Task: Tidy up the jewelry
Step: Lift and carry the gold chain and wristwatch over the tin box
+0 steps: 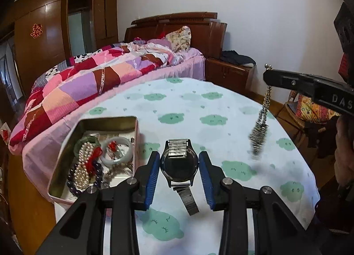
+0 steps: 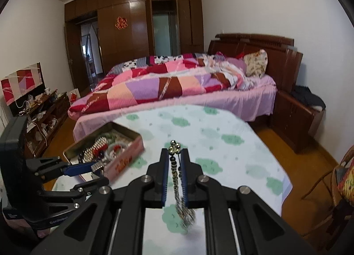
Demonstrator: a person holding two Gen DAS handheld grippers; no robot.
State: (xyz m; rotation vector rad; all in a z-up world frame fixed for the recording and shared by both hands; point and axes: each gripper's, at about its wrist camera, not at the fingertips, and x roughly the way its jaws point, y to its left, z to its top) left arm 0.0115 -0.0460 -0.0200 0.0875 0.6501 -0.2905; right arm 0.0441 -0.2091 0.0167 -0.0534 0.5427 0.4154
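My left gripper (image 1: 179, 162) is shut on a steel wristwatch (image 1: 179, 166), its blue pads against the case; the metal strap (image 1: 188, 199) hangs toward the table. My right gripper (image 2: 174, 155) is shut on a beaded metal chain (image 2: 183, 206) that dangles above the table; it also shows in the left wrist view (image 1: 260, 131), hanging from the right gripper's fingers (image 1: 287, 82). An open pink tin box (image 1: 66, 151) at the left holds pearl strands (image 1: 83, 166), a white bangle (image 1: 117, 151), a green bangle and dark beads. The box also shows in the right wrist view (image 2: 124, 157).
The table wears a white cloth with green clouds (image 1: 199, 109). A bed with a patchwork quilt (image 1: 99, 73) stands behind it. A wooden nightstand (image 1: 230, 71) is at the back right, a wicker chair (image 2: 340, 179) at the right, a cluttered low cabinet (image 2: 44, 109) at the left.
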